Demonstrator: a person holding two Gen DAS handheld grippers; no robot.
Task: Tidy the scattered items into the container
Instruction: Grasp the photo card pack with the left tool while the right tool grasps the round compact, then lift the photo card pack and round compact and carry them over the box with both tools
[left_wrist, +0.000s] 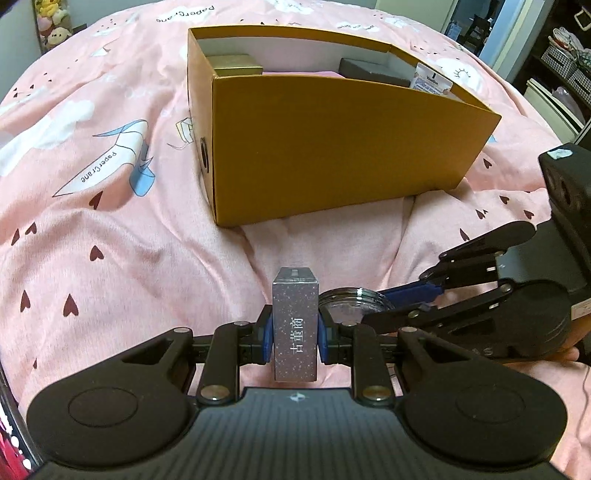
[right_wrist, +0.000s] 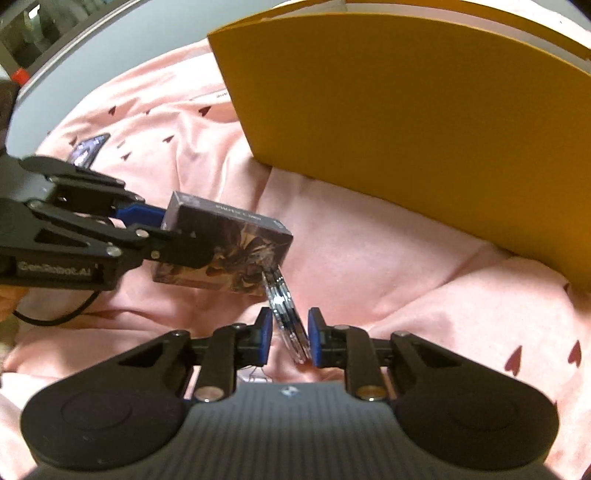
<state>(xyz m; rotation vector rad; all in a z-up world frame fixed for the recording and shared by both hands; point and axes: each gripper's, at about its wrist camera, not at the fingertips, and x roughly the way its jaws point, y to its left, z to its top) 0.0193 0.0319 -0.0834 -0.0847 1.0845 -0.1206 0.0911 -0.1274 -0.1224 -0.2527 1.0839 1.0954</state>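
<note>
An orange cardboard box (left_wrist: 332, 155) stands open on the pink bedding, straight ahead in the left wrist view. My left gripper (left_wrist: 295, 345) is shut on a small speckled grey box (left_wrist: 295, 321) with white characters, held above the bedding just short of the orange box. My right gripper (right_wrist: 290, 332) comes in from the right beside it. Its blue pads (right_wrist: 316, 339) pinch a round clear case (right_wrist: 284, 306) that sits tilted between them. The case's upper edge touches the speckled box (right_wrist: 229, 251), which my left gripper (right_wrist: 177, 236) holds at the left. The orange box wall (right_wrist: 406, 129) rises close ahead.
Inside the orange box lie a gold box (left_wrist: 236, 64), a dark grey box (left_wrist: 369, 70) and a white packet (left_wrist: 430, 81). A dark flat item (right_wrist: 88, 147) lies on the bedding at far left. A black cable (right_wrist: 55, 314) trails below the left gripper. Shelves (left_wrist: 561, 62) stand beyond the bed.
</note>
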